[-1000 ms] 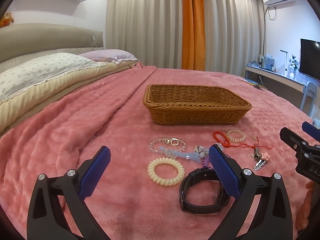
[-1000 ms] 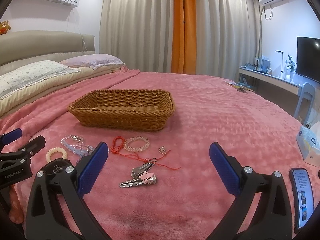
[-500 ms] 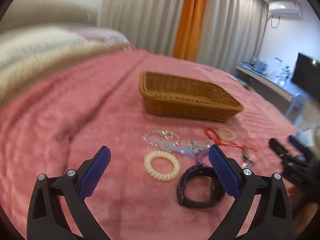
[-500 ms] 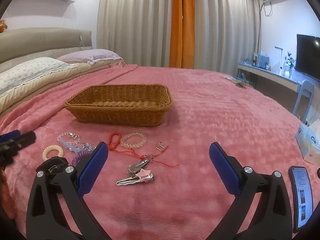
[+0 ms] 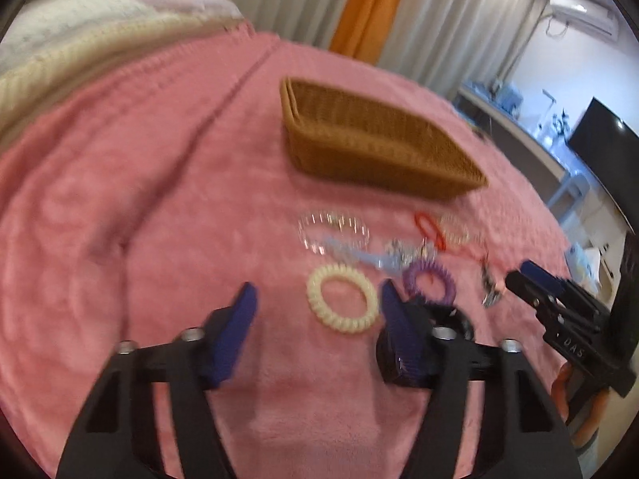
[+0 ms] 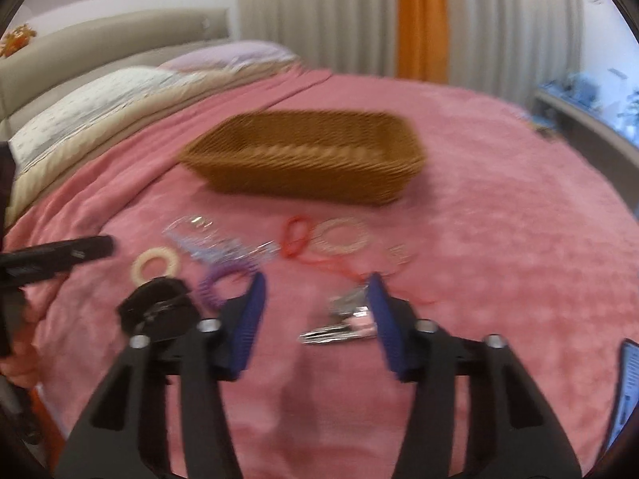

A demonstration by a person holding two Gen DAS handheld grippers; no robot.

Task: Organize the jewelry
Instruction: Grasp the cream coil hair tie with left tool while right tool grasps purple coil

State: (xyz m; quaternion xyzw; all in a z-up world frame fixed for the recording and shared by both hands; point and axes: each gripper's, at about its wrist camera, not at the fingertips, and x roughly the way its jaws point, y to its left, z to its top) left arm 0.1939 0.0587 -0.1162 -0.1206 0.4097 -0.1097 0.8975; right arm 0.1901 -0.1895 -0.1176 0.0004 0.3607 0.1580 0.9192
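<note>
A wicker basket [image 5: 375, 147] [image 6: 311, 159] sits on the pink bedspread. Jewelry lies in front of it: a cream coil hair tie [image 5: 342, 297] [image 6: 155, 265], a purple coil tie [image 5: 429, 279] [image 6: 217, 285], a clear bead bracelet [image 5: 333, 229], a pale bead bracelet [image 6: 339, 235], a red cord [image 6: 297, 235], keys [image 6: 339, 321] and a black watch [image 6: 157, 305]. My left gripper [image 5: 317, 311] is open, just short of the cream tie. My right gripper [image 6: 317, 313] is open above the keys. Both views are blurred.
Pillows [image 6: 100, 107] and a headboard lie at the left. A phone [image 6: 627, 391] lies on the bed at the right edge. A desk and a TV [image 5: 599, 147] stand beyond the bed on the right.
Both grippers have tilted down and moved forward towards the jewelry. Both jaws have narrowed but stay open. The left now faces the cream tie, the right the keys.
</note>
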